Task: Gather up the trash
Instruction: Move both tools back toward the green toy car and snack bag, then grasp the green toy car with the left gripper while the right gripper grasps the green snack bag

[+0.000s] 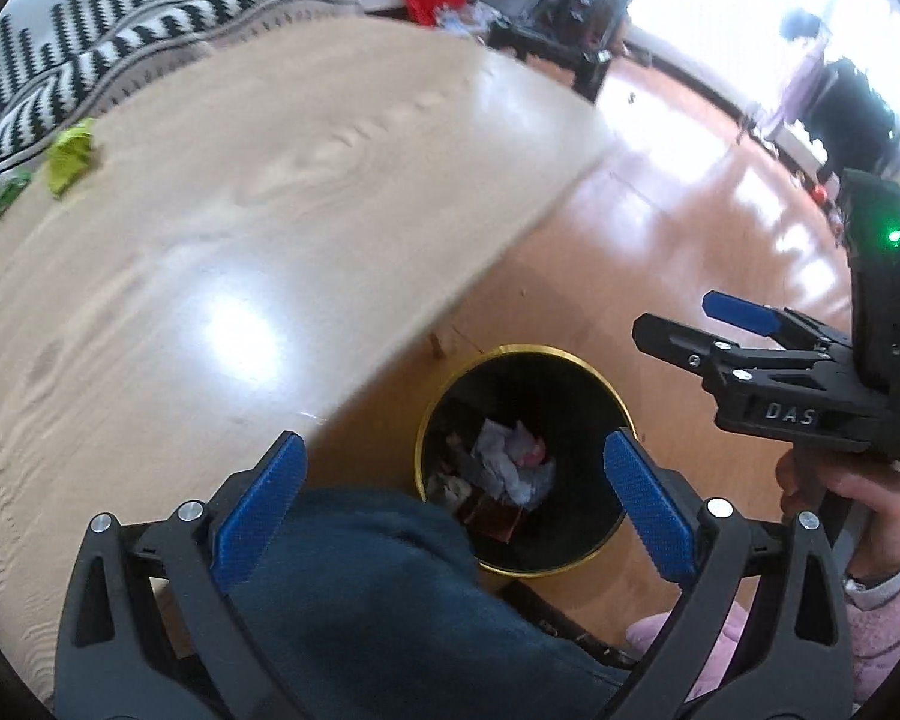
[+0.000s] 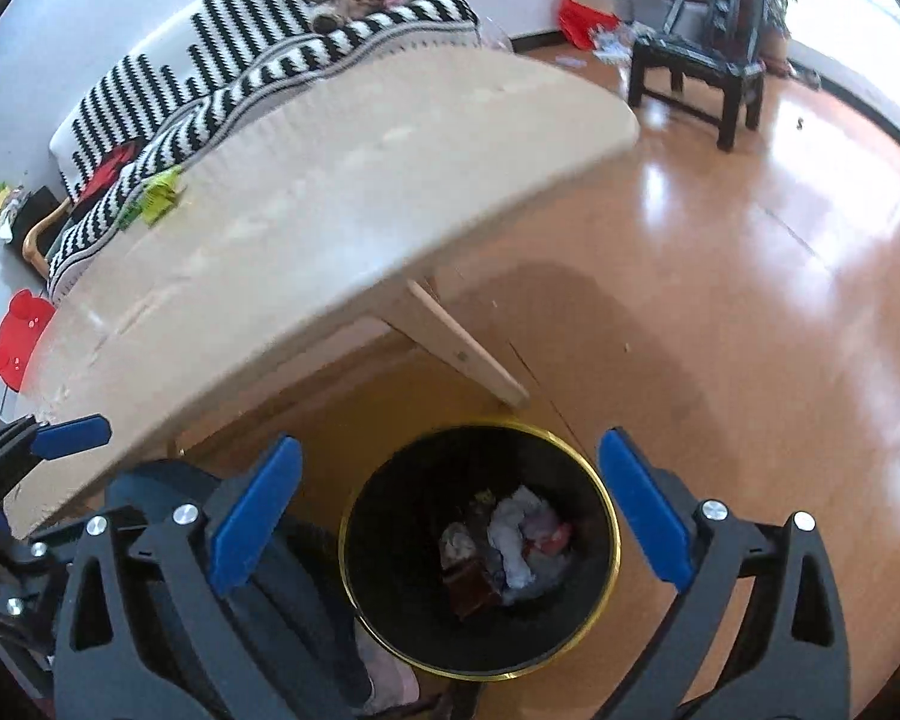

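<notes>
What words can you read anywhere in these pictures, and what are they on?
"DAS": raised letters on the black body of the right gripper, seen from the left wrist view; the rest is cut off by its frame.
The crumpled trash in the bin shows no readable print.

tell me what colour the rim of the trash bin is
Gold, around a black bin; the right wrist view shows it best.

- A striped sofa (image 2: 222, 66) behind the tabletop (image 2: 342, 192).
- A dark wooden chair (image 2: 699, 54) on the glossy floor (image 2: 750, 300).
- A red bear-shaped mat (image 2: 15, 339) at far left.
</notes>
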`<state>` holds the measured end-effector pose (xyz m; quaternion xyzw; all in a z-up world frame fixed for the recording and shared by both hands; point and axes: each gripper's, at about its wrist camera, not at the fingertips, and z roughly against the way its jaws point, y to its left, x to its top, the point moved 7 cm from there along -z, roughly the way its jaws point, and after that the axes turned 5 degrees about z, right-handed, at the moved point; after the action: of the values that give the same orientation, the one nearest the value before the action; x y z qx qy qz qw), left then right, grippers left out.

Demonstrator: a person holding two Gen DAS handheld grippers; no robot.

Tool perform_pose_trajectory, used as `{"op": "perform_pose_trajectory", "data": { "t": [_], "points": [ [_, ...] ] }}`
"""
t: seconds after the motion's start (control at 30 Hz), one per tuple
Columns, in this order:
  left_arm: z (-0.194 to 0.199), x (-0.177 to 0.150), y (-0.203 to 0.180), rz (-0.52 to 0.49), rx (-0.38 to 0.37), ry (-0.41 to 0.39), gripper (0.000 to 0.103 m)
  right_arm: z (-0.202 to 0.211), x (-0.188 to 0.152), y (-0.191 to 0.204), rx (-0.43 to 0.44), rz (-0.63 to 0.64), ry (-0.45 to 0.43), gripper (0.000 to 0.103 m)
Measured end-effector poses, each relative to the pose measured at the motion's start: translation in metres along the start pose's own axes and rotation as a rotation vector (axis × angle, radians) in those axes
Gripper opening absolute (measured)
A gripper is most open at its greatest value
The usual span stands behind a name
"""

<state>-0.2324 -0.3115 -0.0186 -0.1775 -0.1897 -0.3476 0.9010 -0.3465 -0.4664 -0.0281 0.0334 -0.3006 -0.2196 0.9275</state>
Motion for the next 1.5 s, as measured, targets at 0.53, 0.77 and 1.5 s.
{"op": "perform_pose_trajectory", "data": {
  "t": [0.53, 0.77, 1.5],
  "points": [
    [0.092, 0.034, 0.245, 0.305, 0.27, -0.146, 0.096, -0.056, 0.103, 0.192, 0.08, 0.278, 0.006, 0.096],
    [0.1, 0.056, 0.358, 0.411, 0.345, -0.128, 0.096, -0.1, 0.156, 0.283, 0.164, 0.376, 0.011, 0.096],
    [-0.017, 0.22, 0.529, 0.113, 0.317, -0.088, 0.096, -0.275, 0.272, 0.413, 0.172, 0.571, 0.112, 0.096]
  ]
}}
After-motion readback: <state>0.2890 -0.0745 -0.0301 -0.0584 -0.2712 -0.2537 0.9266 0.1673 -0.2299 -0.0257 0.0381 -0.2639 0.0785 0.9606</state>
